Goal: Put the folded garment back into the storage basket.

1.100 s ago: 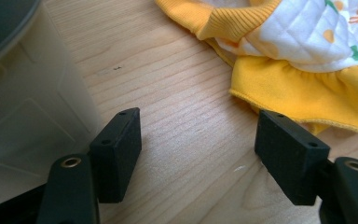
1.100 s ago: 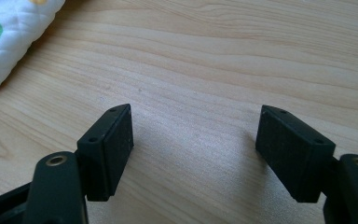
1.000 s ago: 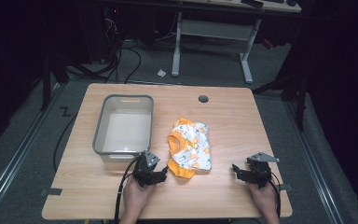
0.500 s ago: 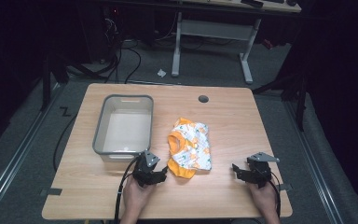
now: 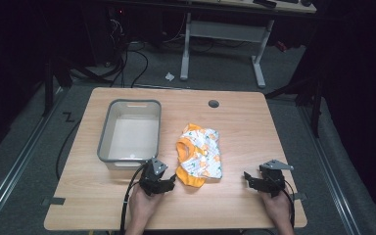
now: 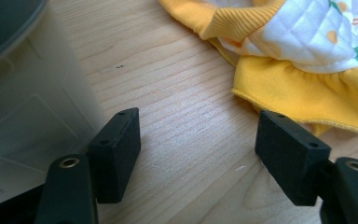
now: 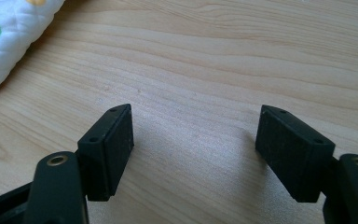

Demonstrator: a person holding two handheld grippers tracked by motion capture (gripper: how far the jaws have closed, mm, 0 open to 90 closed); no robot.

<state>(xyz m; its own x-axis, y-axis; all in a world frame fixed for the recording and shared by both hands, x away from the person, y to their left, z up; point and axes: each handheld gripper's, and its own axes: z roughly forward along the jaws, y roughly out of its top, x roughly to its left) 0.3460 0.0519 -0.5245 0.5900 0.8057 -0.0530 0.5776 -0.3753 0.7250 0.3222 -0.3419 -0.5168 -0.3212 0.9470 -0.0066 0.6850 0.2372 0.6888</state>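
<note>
The left claw (image 5: 168,182) rests low on the wooden surface (image 5: 235,122), jaws wide apart and holding nothing, bare wood between them. It points toward three o'clock, and in the left gripper view the yellow frilled hem of the garment (image 6: 307,88) lies just beyond the tip of one jaw, near but not touching. That hem is the garment's closest loose edge, so the claw looks placed to slide in and pinch it. Just beside the other jaw stands the pale wall of the tub (image 6: 32,107), which leaves little room on that side. From above, the garment (image 5: 200,155), a small folded piece in white print with orange trim, lies at the middle of the surface, and the grey-rimmed tub (image 5: 108,134) sits at nine o'clock from it, close but apart. The right claw (image 5: 248,178) rests at about four o'clock from the garment, well apart from it, jaws likewise wide open and empty, probably waiting its turn. In the right gripper view a quilted white corner of the garment (image 7: 14,42) shows at ten o'clock. Open wood lies between the right claw and the garment and along the far edge, near a small round hole (image 5: 213,104) at twelve o'clock.
</note>
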